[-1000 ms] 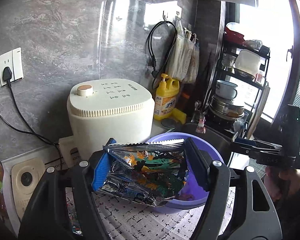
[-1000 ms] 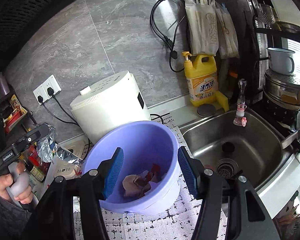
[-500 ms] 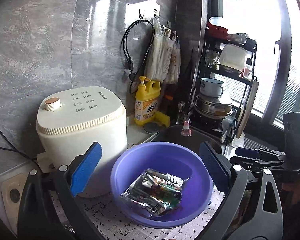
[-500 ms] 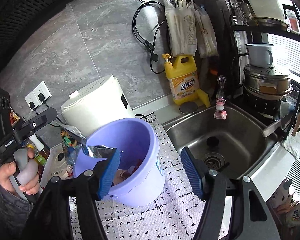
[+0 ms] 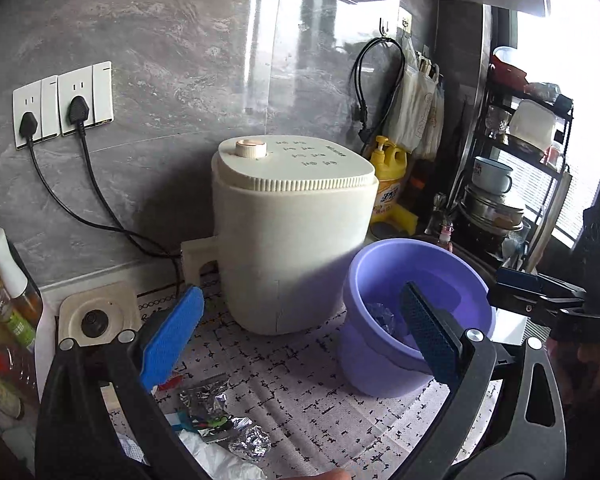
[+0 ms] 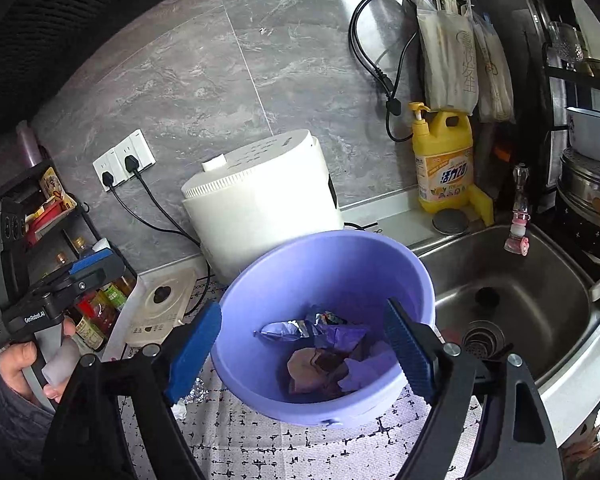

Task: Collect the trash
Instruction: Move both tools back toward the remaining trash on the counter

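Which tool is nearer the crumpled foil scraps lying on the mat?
Left. The left tool hangs open just above the foil scraps; the right tool straddles the purple bucket.

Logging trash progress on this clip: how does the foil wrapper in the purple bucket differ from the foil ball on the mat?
The foil wrapper lies spread inside the purple bucket; the foil ball is crumpled tight, uncollected on the mat. The wrapper shows printed colour; the ball looks plain. Both are shiny silver.
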### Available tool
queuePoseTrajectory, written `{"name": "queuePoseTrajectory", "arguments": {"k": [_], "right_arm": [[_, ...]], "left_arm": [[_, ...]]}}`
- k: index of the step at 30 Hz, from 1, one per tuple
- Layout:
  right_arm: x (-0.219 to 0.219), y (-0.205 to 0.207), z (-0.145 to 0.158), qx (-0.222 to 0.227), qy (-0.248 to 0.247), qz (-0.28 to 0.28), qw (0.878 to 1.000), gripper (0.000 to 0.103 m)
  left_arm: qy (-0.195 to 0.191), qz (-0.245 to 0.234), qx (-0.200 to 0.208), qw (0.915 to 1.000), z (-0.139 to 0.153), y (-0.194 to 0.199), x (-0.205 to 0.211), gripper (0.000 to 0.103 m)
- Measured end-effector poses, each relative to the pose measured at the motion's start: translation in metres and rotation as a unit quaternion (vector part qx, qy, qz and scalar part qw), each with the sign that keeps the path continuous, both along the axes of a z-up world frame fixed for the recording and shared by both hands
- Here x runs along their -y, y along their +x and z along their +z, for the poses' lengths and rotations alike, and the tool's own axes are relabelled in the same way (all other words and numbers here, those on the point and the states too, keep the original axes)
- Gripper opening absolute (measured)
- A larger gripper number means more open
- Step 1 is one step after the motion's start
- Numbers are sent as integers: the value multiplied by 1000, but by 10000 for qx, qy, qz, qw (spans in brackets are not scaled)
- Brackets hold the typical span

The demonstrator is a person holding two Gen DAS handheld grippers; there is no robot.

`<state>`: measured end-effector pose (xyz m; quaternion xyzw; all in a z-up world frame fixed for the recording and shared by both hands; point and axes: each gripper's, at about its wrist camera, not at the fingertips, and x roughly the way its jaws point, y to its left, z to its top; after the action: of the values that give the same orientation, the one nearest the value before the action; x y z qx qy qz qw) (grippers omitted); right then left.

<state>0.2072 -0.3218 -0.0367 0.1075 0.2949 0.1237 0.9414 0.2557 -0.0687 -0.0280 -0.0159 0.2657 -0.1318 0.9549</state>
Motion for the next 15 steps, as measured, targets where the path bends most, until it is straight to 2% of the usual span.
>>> {"name": "queuePoseTrajectory", "arguments": {"k": [6, 15], "right_arm": [[-38, 12, -7, -48, -49, 470, 9989, 95], [-92, 19, -10, -34, -210, 1268, 9917, 95]], "left_arm": [[-51, 683, -126, 9976, -9, -18, -49, 97], [-83, 1451, -257, 9891, -26, -45, -101, 97]]}}
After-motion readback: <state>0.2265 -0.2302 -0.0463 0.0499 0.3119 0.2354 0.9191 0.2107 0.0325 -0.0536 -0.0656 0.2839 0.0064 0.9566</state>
